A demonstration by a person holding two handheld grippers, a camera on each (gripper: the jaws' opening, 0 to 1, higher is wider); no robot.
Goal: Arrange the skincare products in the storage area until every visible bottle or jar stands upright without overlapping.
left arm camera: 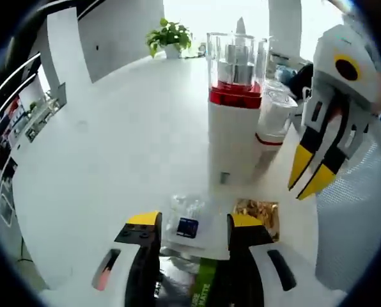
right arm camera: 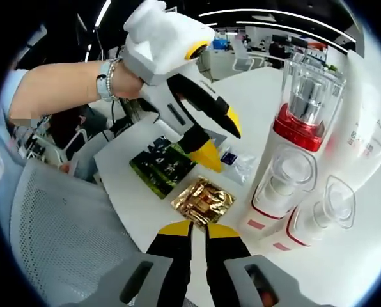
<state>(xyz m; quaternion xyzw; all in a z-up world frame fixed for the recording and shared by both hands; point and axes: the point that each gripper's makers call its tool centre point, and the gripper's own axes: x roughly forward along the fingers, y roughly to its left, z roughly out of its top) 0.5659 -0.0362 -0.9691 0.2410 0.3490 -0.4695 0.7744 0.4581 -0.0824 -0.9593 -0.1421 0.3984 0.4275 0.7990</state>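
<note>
1. Between the spread jaws of the left gripper (left arm camera: 187,224) lie a clear sachet (left arm camera: 188,220) with a blue label and, nearer the camera, a dark green packet (left arm camera: 200,288); a gold foil sachet (left arm camera: 259,214) sits just beside the right jaw
2. Just ahead of the right gripper (right arm camera: 199,229), whose jaws stand nearly together and grip nothing, lies the same gold foil sachet on the white table (right arm camera: 241,109)
3. Farther on stand three upright bottles with clear caps: one tall bottle with red collar (right arm camera: 300,118) and two short bottles (right arm camera: 277,185) (right arm camera: 318,217), close together, beside a white tube (right arm camera: 373,137)
</note>
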